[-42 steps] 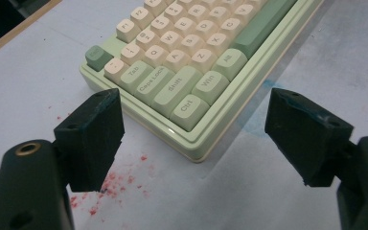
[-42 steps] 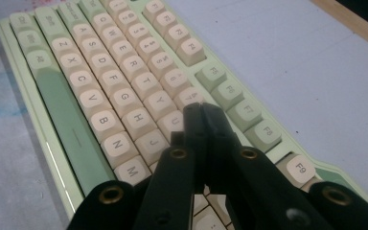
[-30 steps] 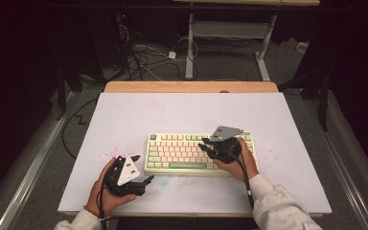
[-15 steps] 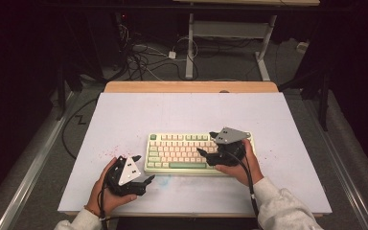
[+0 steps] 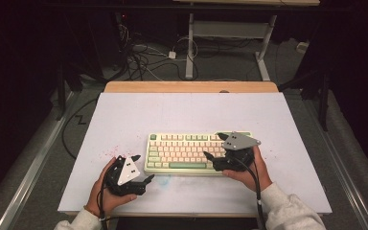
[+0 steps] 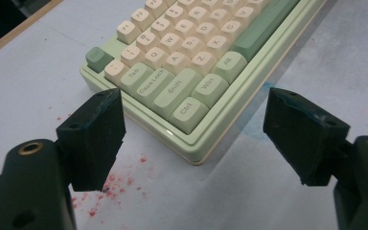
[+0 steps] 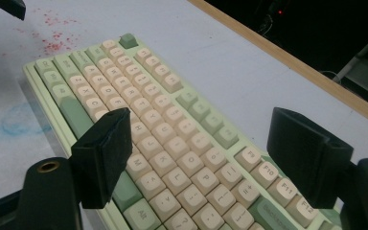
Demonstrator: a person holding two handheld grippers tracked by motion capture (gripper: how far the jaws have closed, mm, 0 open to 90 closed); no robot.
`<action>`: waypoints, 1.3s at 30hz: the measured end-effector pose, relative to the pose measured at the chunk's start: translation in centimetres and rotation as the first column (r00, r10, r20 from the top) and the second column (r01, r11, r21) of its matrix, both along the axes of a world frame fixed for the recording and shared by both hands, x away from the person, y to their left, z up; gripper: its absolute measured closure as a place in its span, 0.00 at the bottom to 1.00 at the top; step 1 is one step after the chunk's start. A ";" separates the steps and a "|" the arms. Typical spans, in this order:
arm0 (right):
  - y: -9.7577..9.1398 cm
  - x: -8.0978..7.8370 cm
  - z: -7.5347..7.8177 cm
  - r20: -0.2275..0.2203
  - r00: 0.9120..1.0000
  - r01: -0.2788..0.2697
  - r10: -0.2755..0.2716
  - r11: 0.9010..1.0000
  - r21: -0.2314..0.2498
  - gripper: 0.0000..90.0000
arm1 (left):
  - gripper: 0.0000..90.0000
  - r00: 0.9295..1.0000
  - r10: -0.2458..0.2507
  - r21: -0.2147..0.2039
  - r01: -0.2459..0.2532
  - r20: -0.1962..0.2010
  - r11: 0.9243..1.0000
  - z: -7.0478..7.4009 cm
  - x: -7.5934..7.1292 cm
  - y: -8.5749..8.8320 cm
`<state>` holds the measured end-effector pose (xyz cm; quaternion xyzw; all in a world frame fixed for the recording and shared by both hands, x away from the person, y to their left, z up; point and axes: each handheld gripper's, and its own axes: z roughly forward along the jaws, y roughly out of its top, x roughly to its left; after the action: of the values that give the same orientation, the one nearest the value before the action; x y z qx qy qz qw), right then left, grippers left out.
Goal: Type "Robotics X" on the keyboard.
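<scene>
Keyboard (image 5: 191,154), pale green plastic with rounded cream keycaps, lies flat on my white table (image 5: 124,115). My right gripper (image 7: 211,158) has just opened above the keys; my left gripper (image 6: 194,139) gapes at its corner, both holding nothing.

A pale surface (image 5: 124,115) with a wooden far edge carries 1 green-and-cream keyboard (image 5: 182,153) near its front, red specks (image 5: 109,152) just left of it.
</scene>
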<state>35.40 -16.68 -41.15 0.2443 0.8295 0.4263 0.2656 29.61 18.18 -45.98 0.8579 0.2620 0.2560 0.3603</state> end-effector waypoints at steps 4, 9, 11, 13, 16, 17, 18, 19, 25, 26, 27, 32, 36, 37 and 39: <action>-0.9 -0.4 0.1 0.013 1.000 0.016 -0.016 1.000 0.006 0.28 | 0.25 1.000 0.003 -0.010 -0.003 -0.001 1.000 0.1 0.0 -0.1; -2.2 -0.9 0.1 0.021 0.999 0.035 -0.036 0.999 0.014 0.28 | 0.29 1.000 -0.001 -0.020 0.001 -0.007 1.000 0.1 0.0 -0.3; -2.8 -1.1 0.1 0.024 0.999 0.043 -0.043 0.999 0.013 0.28 | 0.32 1.000 -0.008 -0.027 0.008 -0.011 1.000 0.2 0.0 -0.3; -3.3 -1.4 0.1 0.024 0.998 0.052 -0.052 0.999 0.014 0.28 | 0.42 1.000 -0.007 -0.034 0.006 -0.018 0.999 0.2 0.0 -0.4; -4.0 -1.8 0.0 0.025 0.998 0.062 -0.063 0.998 0.016 0.28 | 0.49 1.000 -0.010 -0.043 0.009 -0.027 0.999 0.3 0.0 -0.5; -4.3 -2.0 -0.1 0.024 0.998 0.064 -0.065 0.998 0.014 0.28 | 0.52 0.999 -0.010 -0.047 0.008 -0.030 0.999 0.4 0.1 -0.5; -4.5 -2.1 -0.1 0.025 0.997 0.069 -0.069 0.997 0.016 0.28 | 0.56 0.999 -0.014 -0.058 0.012 -0.036 0.998 0.4 0.1 -0.5; -4.7 -2.3 -0.2 0.026 0.997 0.072 -0.072 0.997 0.015 0.28 | 0.59 0.999 -0.015 -0.067 0.013 -0.039 0.998 0.5 0.2 -0.5; -5.8 -3.4 -0.9 0.016 0.997 0.071 -0.071 0.997 0.012 0.29 | 0.85 0.997 0.000 -0.059 -0.005 -0.078 0.998 0.8 0.8 -1.0; -6.0 -3.5 -1.0 0.014 0.997 0.072 -0.073 0.997 0.014 0.29 | 0.88 0.996 -0.005 -0.067 -0.001 -0.088 0.998 0.8 0.9 -1.1; -6.2 -3.7 -1.2 0.011 0.997 0.073 -0.074 0.997 0.017 0.29 | 0.91 0.996 -0.008 -0.065 0.002 -0.093 0.998 0.9 1.0 -1.2; -6.8 -4.4 -1.9 -0.005 0.996 0.088 -0.088 0.996 0.001 0.29 | 0.97 0.993 -0.049 -0.061 0.043 -0.110 0.997 1.6 1.3 -1.9; -7.1 -4.7 -2.2 -0.014 0.995 0.095 -0.095 0.995 -0.011 0.29 | 0.97 0.992 -0.065 -0.031 0.062 -0.105 0.998 2.0 1.6 -2.8; -7.1 -4.7 -2.2 -0.014 0.995 0.096 -0.096 0.995 -0.011 0.29 | 0.97 0.992 -0.069 -0.034 0.065 -0.104 0.997 2.1 1.7 -3.0; -7.1 -4.7 -2.2 -0.012 0.995 0.097 -0.097 0.995 -0.006 0.29 | 0.97 0.990 -0.082 -0.042 0.078 -0.113 0.996 2.2 2.1 -3.4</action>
<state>30.70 -23.80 -43.34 0.2864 0.8194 0.4091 0.2815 31.67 14.83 -43.75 0.8741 0.2524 0.1866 0.3708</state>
